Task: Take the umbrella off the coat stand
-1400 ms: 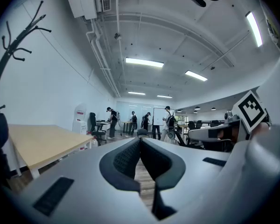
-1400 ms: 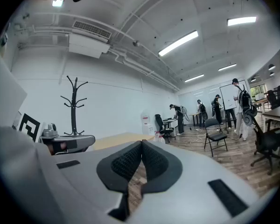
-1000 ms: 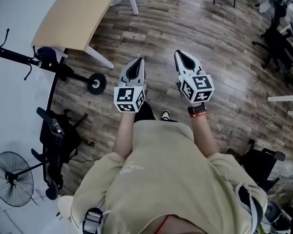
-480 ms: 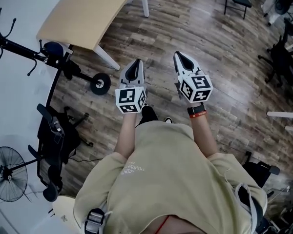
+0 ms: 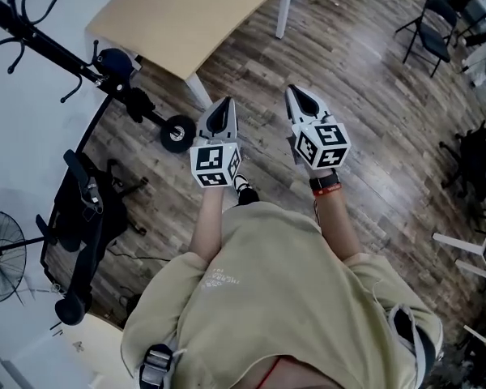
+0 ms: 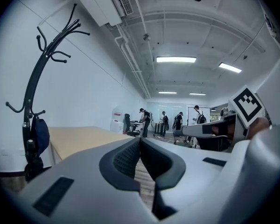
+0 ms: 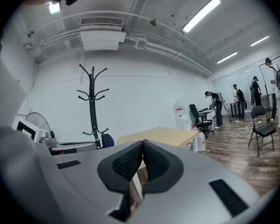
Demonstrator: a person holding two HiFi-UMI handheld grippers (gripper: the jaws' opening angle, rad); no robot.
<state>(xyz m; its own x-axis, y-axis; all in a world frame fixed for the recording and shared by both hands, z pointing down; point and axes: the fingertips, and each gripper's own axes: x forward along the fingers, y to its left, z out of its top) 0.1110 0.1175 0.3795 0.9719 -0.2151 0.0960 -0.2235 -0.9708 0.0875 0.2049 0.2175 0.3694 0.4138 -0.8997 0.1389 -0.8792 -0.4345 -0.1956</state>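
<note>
Over the wooden floor (image 5: 373, 152), the left tool (image 5: 223, 110) and the right tool (image 5: 304, 102) are held side by side, slightly apart, in front of a person in a beige shirt (image 5: 267, 298). Both tools are clenched: in each gripper view the ribbed pads (image 6: 126, 157) are seen pressed together at the tips, with nothing caught between them. Ahead and to the left, a black coat stand (image 7: 92, 111) is set against the white wall, just beside a corner of the pale wooden worktop (image 5: 186, 23). The umbrella (image 6: 39, 134), a dark blue bundle, is hung low on the stand, close to the pole and well apart from both tools. A fan (image 5: 0, 258) is seen at the head view's left edge.
</note>
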